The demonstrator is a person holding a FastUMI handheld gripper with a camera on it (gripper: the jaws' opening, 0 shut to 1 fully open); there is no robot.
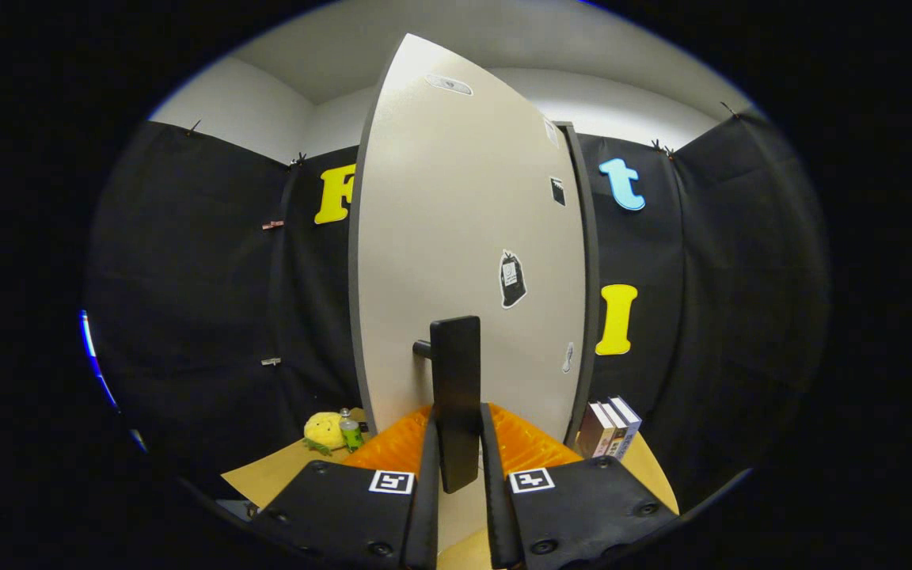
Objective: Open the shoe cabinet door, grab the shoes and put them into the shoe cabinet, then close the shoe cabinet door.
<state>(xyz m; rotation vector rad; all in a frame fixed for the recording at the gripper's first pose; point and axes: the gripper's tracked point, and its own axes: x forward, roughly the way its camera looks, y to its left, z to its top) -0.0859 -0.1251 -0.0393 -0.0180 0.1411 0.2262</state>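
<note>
The shoe cabinet door (456, 222) is a tall pale panel standing right in front of me, seen at an angle, with a few stickers on it. A dark vertical bar handle (456, 380) sticks out from its lower part on a short post. My gripper (457, 431) has both fingers closed against the handle's lower end, one on each side. The cabinet's dark edge (585, 277) runs along the door's right side. The inside of the cabinet is hidden behind the door.
A yellow plush toy (323, 430) and a small green bottle (351, 431) sit on the tan tabletop (282, 471) left of the door. A few books (608, 427) stand to the right.
</note>
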